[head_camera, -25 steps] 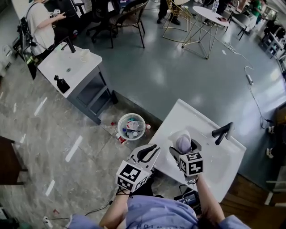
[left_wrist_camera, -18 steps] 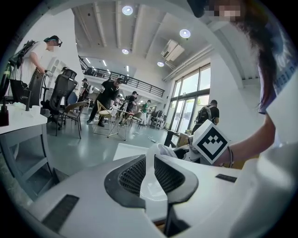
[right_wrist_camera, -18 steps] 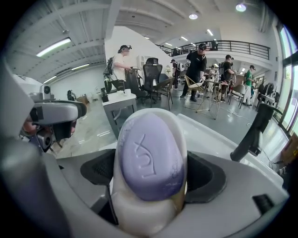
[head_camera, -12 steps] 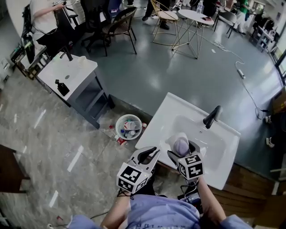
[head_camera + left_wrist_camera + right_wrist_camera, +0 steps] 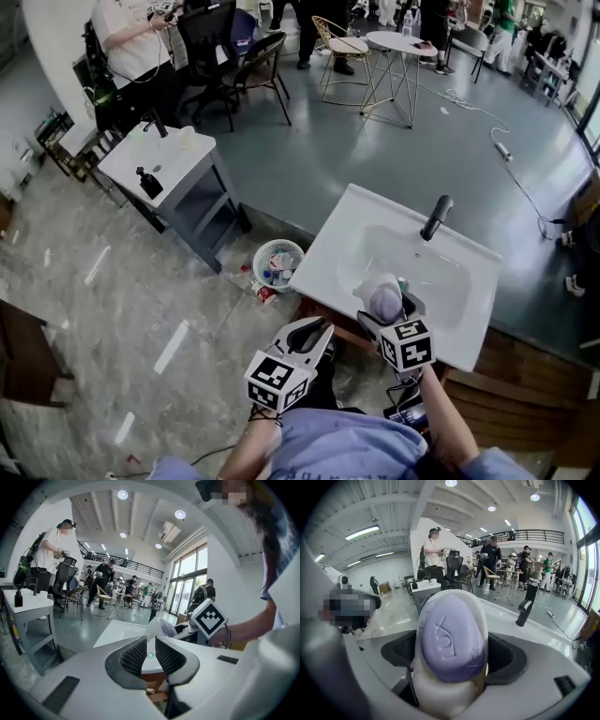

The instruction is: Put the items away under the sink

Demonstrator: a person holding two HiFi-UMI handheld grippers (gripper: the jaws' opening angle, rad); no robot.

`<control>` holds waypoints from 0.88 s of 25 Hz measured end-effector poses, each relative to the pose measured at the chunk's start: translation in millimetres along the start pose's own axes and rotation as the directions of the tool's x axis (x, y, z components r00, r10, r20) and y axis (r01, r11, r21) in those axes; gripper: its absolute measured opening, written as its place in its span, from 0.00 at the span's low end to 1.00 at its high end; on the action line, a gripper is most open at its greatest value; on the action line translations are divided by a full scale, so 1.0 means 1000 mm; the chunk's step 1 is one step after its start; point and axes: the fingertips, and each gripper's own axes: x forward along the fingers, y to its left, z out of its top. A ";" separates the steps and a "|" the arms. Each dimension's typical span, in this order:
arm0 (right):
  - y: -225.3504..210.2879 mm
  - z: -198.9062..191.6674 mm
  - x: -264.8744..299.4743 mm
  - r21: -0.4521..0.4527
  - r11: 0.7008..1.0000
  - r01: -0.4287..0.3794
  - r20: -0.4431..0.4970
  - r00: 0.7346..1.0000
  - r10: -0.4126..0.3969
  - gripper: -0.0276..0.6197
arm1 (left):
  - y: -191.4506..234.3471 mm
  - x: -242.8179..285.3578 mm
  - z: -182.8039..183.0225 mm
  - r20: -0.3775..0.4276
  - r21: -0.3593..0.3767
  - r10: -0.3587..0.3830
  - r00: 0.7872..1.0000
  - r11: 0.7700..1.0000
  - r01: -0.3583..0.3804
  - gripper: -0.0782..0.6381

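Soap (image 5: 451, 637) clamped in right claw (image 5: 384, 307) over sink (image 5: 342, 220), 6 o'clock edge; left claw (image 5: 150, 645) slightly apart, empty; stowing apparently outstanding.

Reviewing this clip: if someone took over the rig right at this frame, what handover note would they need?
Left gripper: jaws a narrow gap apart, nothing between them, held in front of the sink, near its front edge.
Right gripper: shut on the white soap dish, which carries the purple soap bar, held over the sink's near edge.
Done: the dish with the soap is in the grip and off the counter.
Left: bring it down and set it under the sink. That space hardly shows in these views, so check it first.
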 end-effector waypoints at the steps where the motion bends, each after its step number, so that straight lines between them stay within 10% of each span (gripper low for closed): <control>1: 0.001 -0.002 -0.007 0.002 1.000 0.002 0.011 1.000 -0.002 0.72 | -0.008 -0.006 -0.003 0.001 -0.003 0.003 1.000 1.000 -0.003 0.18; 14: 0.035 -0.036 -0.084 0.043 0.999 -0.016 0.097 0.995 0.012 0.72 | -0.073 0.001 -0.094 -0.155 0.022 -0.082 0.985 0.996 0.086 0.18; 22: 0.064 -0.052 -0.104 0.049 0.998 -0.043 0.090 0.995 0.038 0.72 | -0.117 0.020 -0.107 -0.101 -0.082 -0.220 0.970 0.974 0.212 0.18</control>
